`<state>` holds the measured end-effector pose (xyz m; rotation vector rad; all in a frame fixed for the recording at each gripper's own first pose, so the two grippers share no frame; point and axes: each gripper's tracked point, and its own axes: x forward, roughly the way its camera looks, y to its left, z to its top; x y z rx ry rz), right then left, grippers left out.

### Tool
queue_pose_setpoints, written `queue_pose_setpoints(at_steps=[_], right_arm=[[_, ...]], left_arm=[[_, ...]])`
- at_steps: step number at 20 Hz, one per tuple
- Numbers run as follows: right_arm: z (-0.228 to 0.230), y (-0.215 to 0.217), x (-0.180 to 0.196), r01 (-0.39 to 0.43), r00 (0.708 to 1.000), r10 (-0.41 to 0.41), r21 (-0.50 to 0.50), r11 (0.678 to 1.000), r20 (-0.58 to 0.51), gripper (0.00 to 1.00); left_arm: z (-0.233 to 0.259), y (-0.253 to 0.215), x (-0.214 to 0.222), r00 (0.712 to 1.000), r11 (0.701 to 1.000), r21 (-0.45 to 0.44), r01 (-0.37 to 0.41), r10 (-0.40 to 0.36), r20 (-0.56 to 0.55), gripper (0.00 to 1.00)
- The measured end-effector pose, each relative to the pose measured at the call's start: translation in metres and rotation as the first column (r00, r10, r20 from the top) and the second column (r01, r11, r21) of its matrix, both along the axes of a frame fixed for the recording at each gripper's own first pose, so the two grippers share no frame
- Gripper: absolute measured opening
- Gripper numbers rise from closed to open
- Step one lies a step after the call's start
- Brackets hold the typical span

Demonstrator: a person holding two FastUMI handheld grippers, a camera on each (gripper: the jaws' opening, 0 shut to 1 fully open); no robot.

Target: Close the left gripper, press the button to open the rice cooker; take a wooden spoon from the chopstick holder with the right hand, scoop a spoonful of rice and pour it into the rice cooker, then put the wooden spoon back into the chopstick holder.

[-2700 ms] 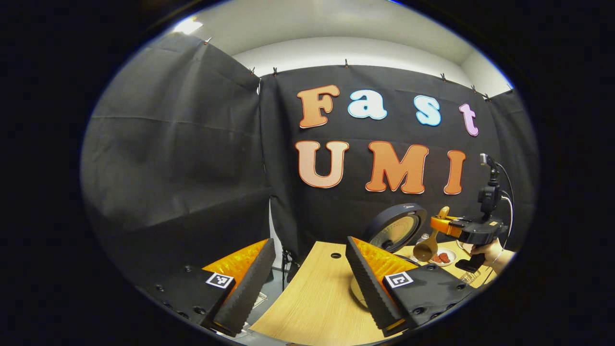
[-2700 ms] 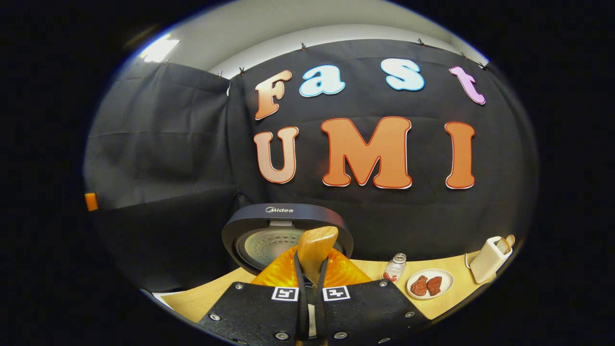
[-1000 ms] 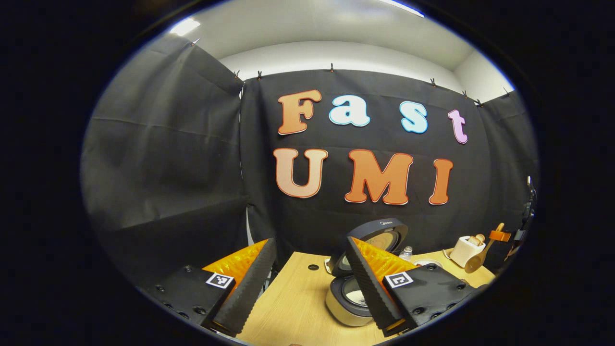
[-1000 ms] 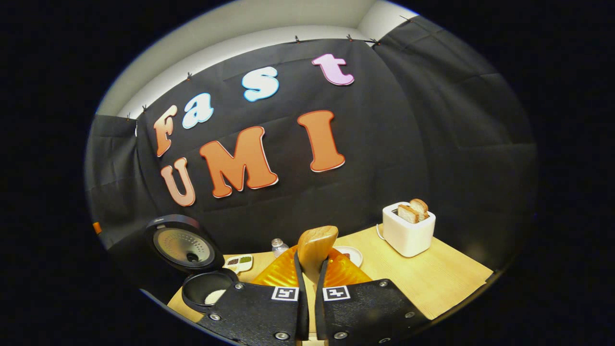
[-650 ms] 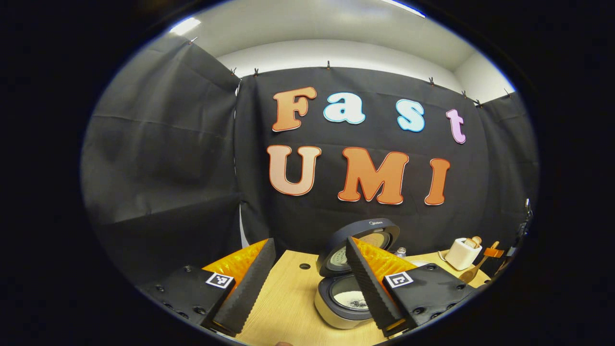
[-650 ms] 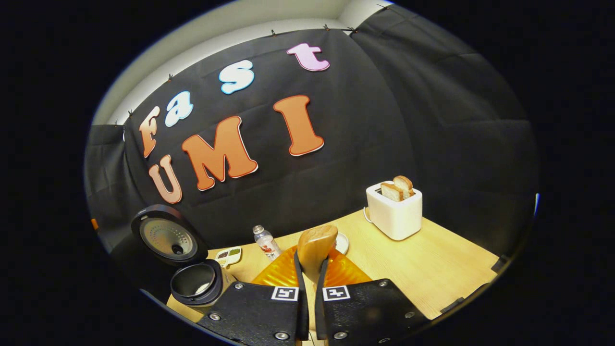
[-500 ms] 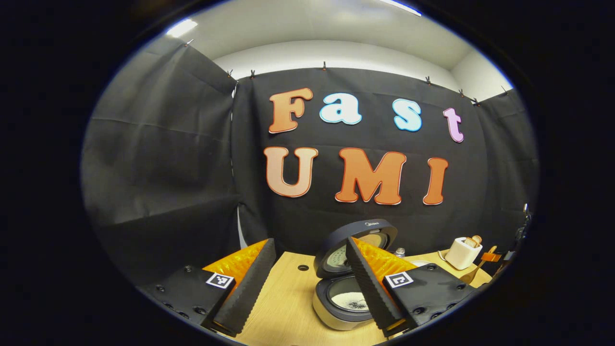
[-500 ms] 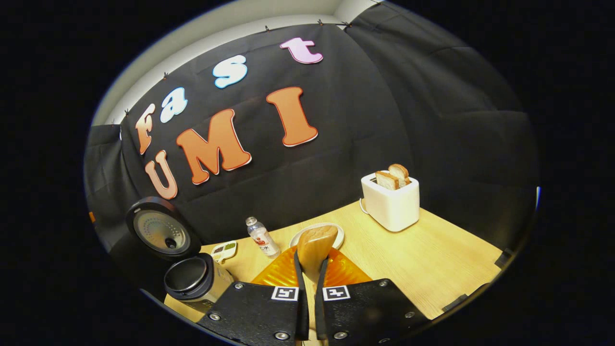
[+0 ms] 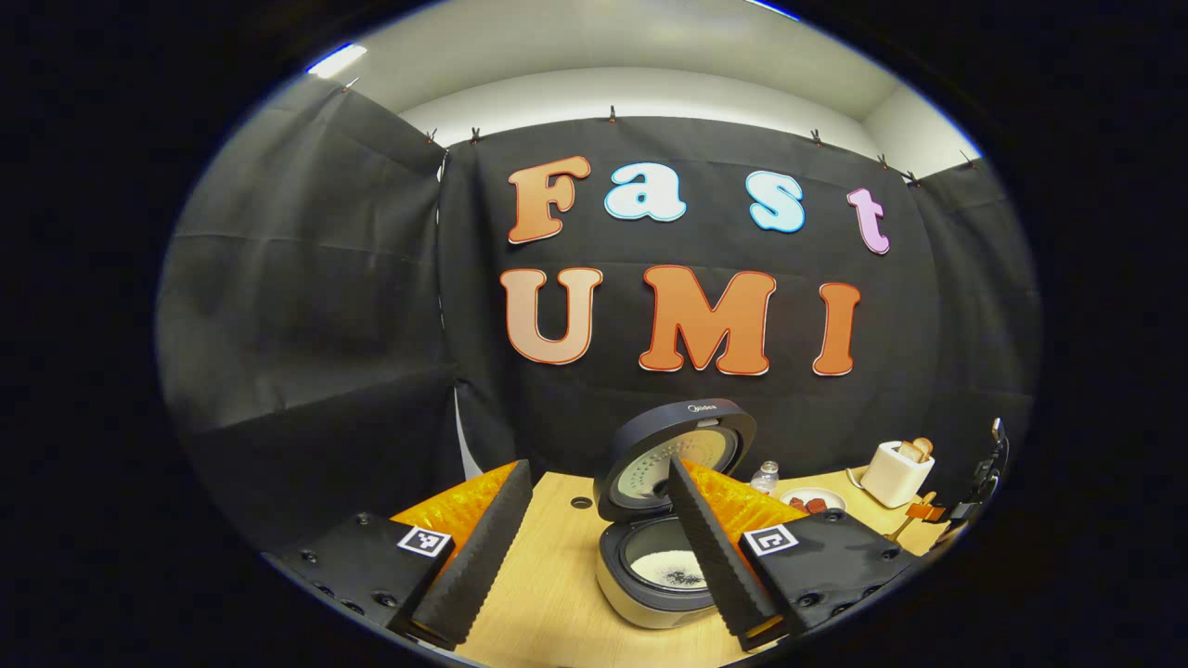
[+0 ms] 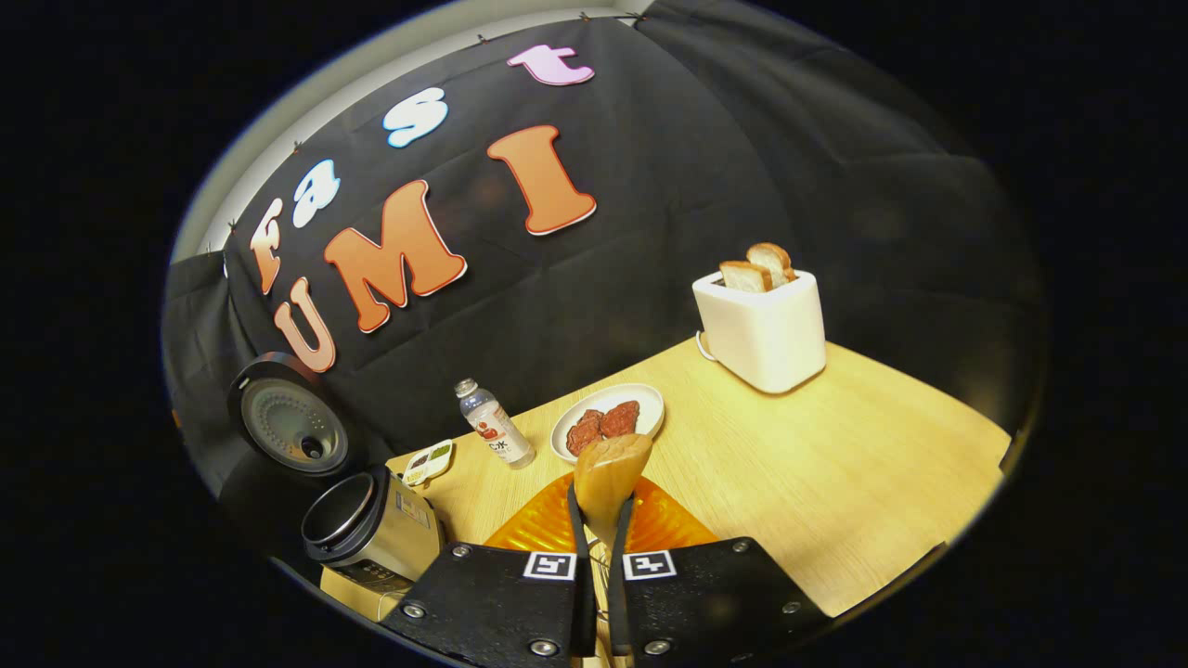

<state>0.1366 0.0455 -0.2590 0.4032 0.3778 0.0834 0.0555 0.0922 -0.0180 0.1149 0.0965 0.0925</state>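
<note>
The right gripper [image 10: 599, 520] clamps the spoon [image 10: 608, 478] handle, near the plate [image 10: 650, 401]. Left of the plate stand a bottle [image 10: 494, 424] and the open cooker [image 10: 367, 524]; the toaster [image 10: 761, 325] sits right. The left gripper [image 9: 594, 547] hangs with fingers apart before the cooker.

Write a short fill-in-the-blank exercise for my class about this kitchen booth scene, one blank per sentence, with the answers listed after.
1. The lid of the rice cooker stands ____.
2. The right gripper is shut on the handle of a wooden ____.
3. Two slices of bread stick out of the white ____.
4. The left gripper has its jaws ____.

Answers: open; spoon; toaster; open
</note>
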Motion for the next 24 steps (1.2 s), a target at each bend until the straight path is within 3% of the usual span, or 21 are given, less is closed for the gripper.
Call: queue_pose_setpoints(at_steps=[3, 7, 9, 10, 12, 13, 15, 18, 24], right_arm=[[-0.003, -0.005, -0.005, -0.002, 1.000, 0.002, 0.034, 0.999, -0.004, 0.05], [0.000, -0.031, -0.009, 0.056, 0.998, -0.056, 0.013, 0.998, -0.023, 0.25], [0.013, -0.046, -0.014, 0.083, 0.996, -0.083, -0.010, 0.997, -0.014, 0.40], [0.021, -0.052, -0.017, 0.092, 0.996, -0.093, -0.026, 0.995, -0.003, 0.54], [0.046, -0.063, -0.020, 0.106, 0.994, -0.104, -0.075, 0.991, 0.035, 0.70], [0.063, -0.065, -0.022, 0.107, 0.993, -0.101, -0.099, 0.989, 0.056, 0.74], [0.098, -0.065, -0.026, 0.108, 0.990, -0.093, -0.146, 0.983, 0.104, 0.77], [0.151, -0.063, -0.033, 0.121, 0.983, -0.086, -0.223, 0.967, 0.160, 0.93], [0.228, -0.035, -0.053, 0.107, 0.972, -0.035, -0.306, 0.946, 0.232, 0.95]], left_arm=[[-0.001, -0.004, -0.002, 1.000, 1.000, 0.008, 0.002, -0.002, -0.004, 0.99], [0.001, -0.008, -0.001, 1.000, 1.000, -0.012, 0.010, -0.010, -0.011, 1.00], [0.002, -0.007, -0.001, 1.000, 1.000, -0.011, 0.009, -0.009, -0.015, 1.00], [0.004, -0.008, 0.002, 1.000, 1.000, -0.012, 0.012, -0.012, -0.013, 1.00], [0.008, -0.012, 0.005, 1.000, 0.999, -0.022, 0.025, -0.026, -0.006, 0.96], [0.008, -0.015, 0.006, 0.999, 0.999, -0.026, 0.034, -0.035, -0.003, 1.00], [0.013, -0.020, 0.012, 0.999, 0.998, -0.037, 0.046, -0.046, -0.005, 1.00], [0.025, -0.030, 0.023, 0.997, 0.996, -0.048, 0.078, -0.078, 0.013, 0.96], [0.066, -0.061, 0.087, 0.988, 0.988, -0.064, 0.144, -0.140, 0.067, 0.99]])
